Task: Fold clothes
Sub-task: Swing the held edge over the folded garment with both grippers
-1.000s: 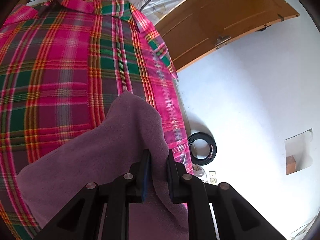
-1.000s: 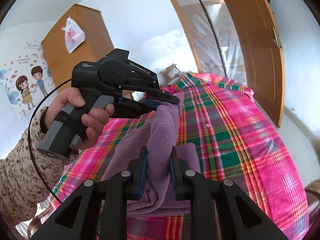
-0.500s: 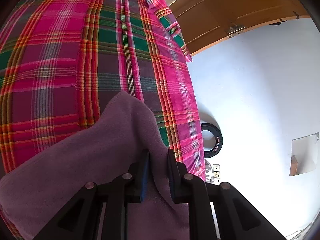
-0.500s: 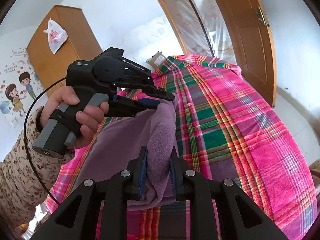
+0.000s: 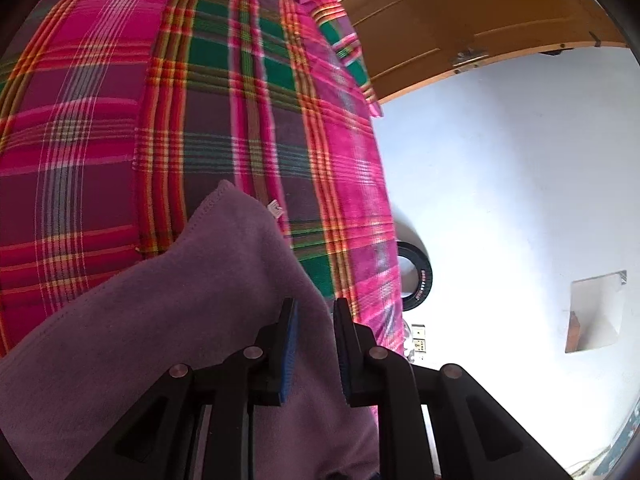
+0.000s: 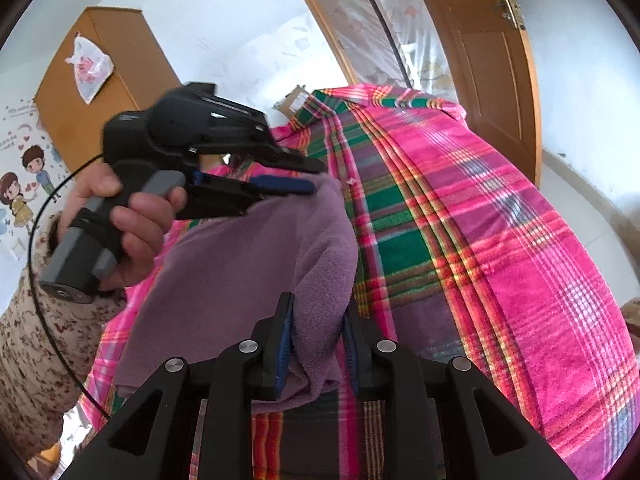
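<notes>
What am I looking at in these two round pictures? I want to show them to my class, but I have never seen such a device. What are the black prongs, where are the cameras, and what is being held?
There is no robot here. A person holds a hand-operated tool in each hand, each with two gripping fingers and a wide-angle camera looking forward along them, which is why the pictures look round and bent.

The left-wrist picture shows the left gripper at the bottom, shut on a purple fleece garment. The right-wrist picture shows the right gripper, shut on another part of the same garment. It also catches the other tool from outside, held in the person's hand.

Beneath the garment is a bed covered by a pink, green and red plaid blanket. A wooden door stands behind it.
</notes>
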The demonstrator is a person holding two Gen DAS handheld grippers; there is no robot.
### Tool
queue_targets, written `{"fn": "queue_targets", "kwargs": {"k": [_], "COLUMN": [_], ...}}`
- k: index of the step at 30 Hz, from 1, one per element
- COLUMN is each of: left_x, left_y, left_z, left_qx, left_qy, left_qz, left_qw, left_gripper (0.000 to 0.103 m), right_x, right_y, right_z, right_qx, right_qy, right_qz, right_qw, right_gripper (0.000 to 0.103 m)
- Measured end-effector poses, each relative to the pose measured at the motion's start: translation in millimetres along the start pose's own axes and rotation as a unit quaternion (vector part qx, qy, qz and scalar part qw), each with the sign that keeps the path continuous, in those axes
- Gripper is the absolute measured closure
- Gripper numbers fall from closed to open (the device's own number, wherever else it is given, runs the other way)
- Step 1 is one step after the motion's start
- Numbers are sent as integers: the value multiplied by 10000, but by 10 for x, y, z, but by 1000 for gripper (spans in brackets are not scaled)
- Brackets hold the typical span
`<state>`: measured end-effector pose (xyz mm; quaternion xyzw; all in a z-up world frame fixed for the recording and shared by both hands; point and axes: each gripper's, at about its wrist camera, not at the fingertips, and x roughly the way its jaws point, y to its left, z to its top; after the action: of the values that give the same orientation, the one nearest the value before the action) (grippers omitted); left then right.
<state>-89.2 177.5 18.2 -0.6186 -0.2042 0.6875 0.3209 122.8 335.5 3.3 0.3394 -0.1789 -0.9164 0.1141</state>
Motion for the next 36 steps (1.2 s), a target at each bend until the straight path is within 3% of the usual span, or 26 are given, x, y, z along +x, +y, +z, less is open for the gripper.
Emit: {"fn": "queue_targets", "kwargs": {"k": [7,16,23,27,29,36], "left_x": [-298,-737,-1020,-1169,-1181,-1098], "left_y": [-55,218,480,544,583,776], "left_z": [-136,-381,-606,-757,-836,-995], "left_qx": [400,404,251,344,334,218], "left_qy": [-243,-546,-820,-976,-960,-819], "left_qz": [6,98,79,85,-3,-23], "left_qw": [9989,9976,9963,9946,9948,9964], "left_gripper": [82,82,75,75,75,74], "right_x": [-18,-90,-229,-285,-274,-112], "right_y": [-45,-137,-151,-29,73,100], "right_z": [-15,-51,-42,32,34,-111], "right_qx": [62,170,206,94,-116,-416], "right_qy": [23,25,-49,-222,-200,129], "right_qz": [-216,-579,-924,-848,-683,-1063], "right_qw": [9997,9982,9955,9961,9974,9934], "right_gripper": [72,69,68,68,68,68]}}
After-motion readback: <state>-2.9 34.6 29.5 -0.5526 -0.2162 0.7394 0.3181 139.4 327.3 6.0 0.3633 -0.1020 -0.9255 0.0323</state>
